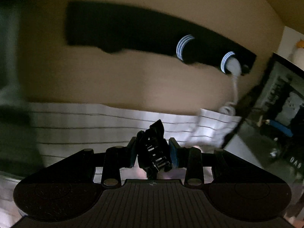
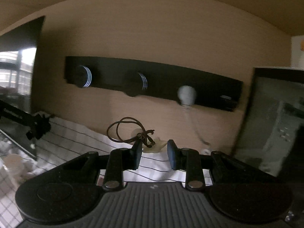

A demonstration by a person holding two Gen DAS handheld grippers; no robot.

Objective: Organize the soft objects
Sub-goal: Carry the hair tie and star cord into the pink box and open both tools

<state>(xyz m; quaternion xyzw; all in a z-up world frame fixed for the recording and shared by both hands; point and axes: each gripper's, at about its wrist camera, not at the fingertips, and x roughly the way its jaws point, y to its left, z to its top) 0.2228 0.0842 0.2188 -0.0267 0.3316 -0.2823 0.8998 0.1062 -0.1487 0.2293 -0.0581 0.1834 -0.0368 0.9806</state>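
My left gripper [image 1: 153,153] is shut on a black strap with white lettering [image 1: 154,148], held above the white striped cloth [image 1: 79,127]. My right gripper [image 2: 154,156] is open; a brown cord loop [image 2: 121,131] tied to a pale tag [image 2: 154,147] sits between and just beyond its fingers, the cord resting against the left finger [image 2: 137,155]. A black wall rack [image 2: 152,81] with striped pegs hangs ahead; a white bulb-shaped object [image 2: 187,95] hangs on one peg. The rack also shows in the left wrist view [image 1: 133,30].
A tan wall [image 2: 152,38] is behind the rack. A dark framed mirror or screen [image 2: 275,123] stands at the right. The other gripper's black arm [image 2: 28,123] reaches in at the left. A window [image 2: 17,70] is at far left.
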